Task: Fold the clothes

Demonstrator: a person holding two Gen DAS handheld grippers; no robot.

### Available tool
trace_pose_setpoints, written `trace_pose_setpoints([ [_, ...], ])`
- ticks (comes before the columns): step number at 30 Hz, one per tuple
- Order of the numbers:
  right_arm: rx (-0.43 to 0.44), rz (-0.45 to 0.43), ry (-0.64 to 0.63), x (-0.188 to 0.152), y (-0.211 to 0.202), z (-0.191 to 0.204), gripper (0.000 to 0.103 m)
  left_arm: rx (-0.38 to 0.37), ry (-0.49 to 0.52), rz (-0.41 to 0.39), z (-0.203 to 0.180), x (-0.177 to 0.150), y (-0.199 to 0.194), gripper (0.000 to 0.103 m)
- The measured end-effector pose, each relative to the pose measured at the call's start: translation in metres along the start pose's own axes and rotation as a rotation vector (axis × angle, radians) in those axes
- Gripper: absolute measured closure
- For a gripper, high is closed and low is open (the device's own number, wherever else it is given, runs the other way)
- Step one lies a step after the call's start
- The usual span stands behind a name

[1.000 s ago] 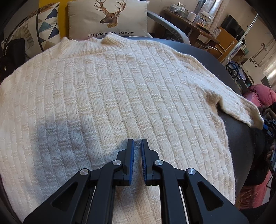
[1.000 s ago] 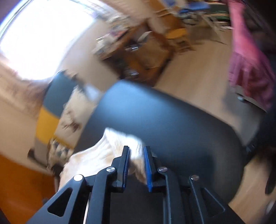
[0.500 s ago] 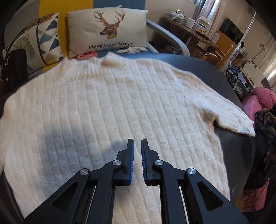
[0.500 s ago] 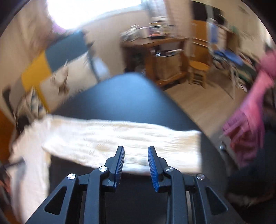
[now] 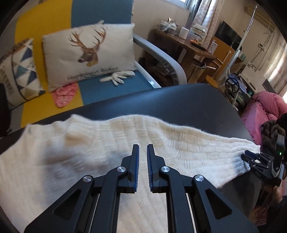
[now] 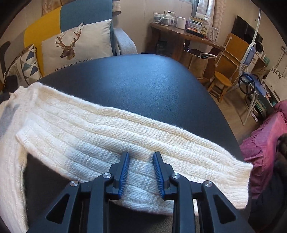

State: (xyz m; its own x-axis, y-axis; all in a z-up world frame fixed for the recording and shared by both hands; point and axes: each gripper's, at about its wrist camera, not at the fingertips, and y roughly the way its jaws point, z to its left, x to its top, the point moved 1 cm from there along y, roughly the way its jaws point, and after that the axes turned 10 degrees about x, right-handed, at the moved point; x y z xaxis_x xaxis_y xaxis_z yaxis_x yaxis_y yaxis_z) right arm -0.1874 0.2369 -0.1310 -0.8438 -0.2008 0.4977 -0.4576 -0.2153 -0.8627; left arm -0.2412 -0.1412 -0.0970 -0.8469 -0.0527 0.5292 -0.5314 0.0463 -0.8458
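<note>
Left gripper (image 5: pixel 142 149), black with blue ribbed pads: jaws drawn nearly together, a thin slit between them and nothing in it. It hangs just above the cream basket-weave knit sweater (image 5: pixel 111 143), which lies flat on the dark, smooth, round-edged table (image 5: pixel 179 100).

Right gripper (image 6: pixel 140 157), same build: jaws a little apart and empty. They have just been opening; a second ago they were pinched on the sleeve end, now the pads stand clear over the knit. The long sleeve (image 6: pixel 134 136) runs straight across the tabletop, ribbed cuff at the right edge.

In the left wrist view the right gripper shows at the far right, beside the cuff.

Change from a second ago: the left view then showed the sweater body filling the frame; now collar and shoulder sit lower and bare table shows behind. The sleeve, then bunched, is now laid out at full length.

Beyond the table: a blue and yellow sofa (image 5: pixel 107 14) with a white deer-print cushion (image 5: pixel 87 53) and a triangle-pattern cushion (image 5: pixel 18 69). A cluttered wooden desk (image 6: pixel 179 35) stands further right.
</note>
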Motion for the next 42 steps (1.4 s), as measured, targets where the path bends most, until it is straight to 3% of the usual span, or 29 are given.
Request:
trace_pose_setpoints([
  [2, -0.007, -0.011, 0.005, 0.003, 0.002, -0.001, 0.076, -0.023, -0.012, 0.026, -0.004, 0.01, 0.019, 0.094],
  [6, -0.014, -0.042, 0.029, 0.007, 0.005, -0.003, 0.076, 0.027, -0.006, 0.135, -0.007, 0.019, 0.066, 0.094],
  [8, -0.02, -0.064, 0.044, 0.009, 0.007, -0.004, 0.076, 0.038, -0.021, 0.096, -0.005, 0.025, 0.072, 0.094],
  [11, -0.032, -0.081, 0.08, 0.012, 0.008, -0.003, 0.075, 0.053, -0.088, 0.106, 0.001, 0.033, 0.076, 0.094],
  [15, -0.051, -0.069, 0.125, 0.018, 0.004, 0.0, 0.076, 0.065, -0.107, 0.112, -0.001, 0.033, 0.065, 0.094],
  [16, -0.048, -0.086, 0.108, 0.021, -0.001, 0.006, 0.076, 0.038, -0.095, 0.099, -0.003, 0.029, 0.057, 0.094],
  [19, 0.031, -0.131, -0.037, 0.03, -0.013, 0.04, 0.076, -0.004, 0.022, 0.04, -0.023, 0.01, 0.03, 0.094],
  [22, 0.07, -0.121, -0.154, 0.041, -0.008, 0.071, 0.076, -0.069, 0.1, 0.011, -0.043, -0.022, 0.002, 0.094],
  [26, 0.072, -0.048, -0.198, 0.055, 0.021, 0.087, 0.076, -0.179, 0.129, 0.038, -0.06, -0.068, -0.022, 0.094],
  [28, 0.048, -0.009, -0.196, 0.055, 0.037, 0.084, 0.076, -0.174, 0.167, 0.076, -0.068, -0.086, -0.021, 0.094],
  [30, 0.054, -0.039, -0.183, 0.057, 0.04, 0.077, 0.075, -0.154, 0.198, 0.137, -0.072, -0.106, -0.009, 0.094],
  [32, 0.059, -0.045, -0.148, 0.061, 0.042, 0.07, 0.075, -0.16, 0.212, 0.098, -0.072, -0.113, -0.012, 0.094],
  [38, 0.04, -0.014, -0.147, 0.07, 0.035, 0.072, 0.075, -0.217, 0.072, 0.125, -0.05, -0.112, -0.024, 0.094],
  [42, 0.211, -0.063, -0.188, 0.057, -0.01, 0.104, 0.075, -0.213, -0.029, 0.049, -0.017, -0.119, -0.059, 0.094],
])
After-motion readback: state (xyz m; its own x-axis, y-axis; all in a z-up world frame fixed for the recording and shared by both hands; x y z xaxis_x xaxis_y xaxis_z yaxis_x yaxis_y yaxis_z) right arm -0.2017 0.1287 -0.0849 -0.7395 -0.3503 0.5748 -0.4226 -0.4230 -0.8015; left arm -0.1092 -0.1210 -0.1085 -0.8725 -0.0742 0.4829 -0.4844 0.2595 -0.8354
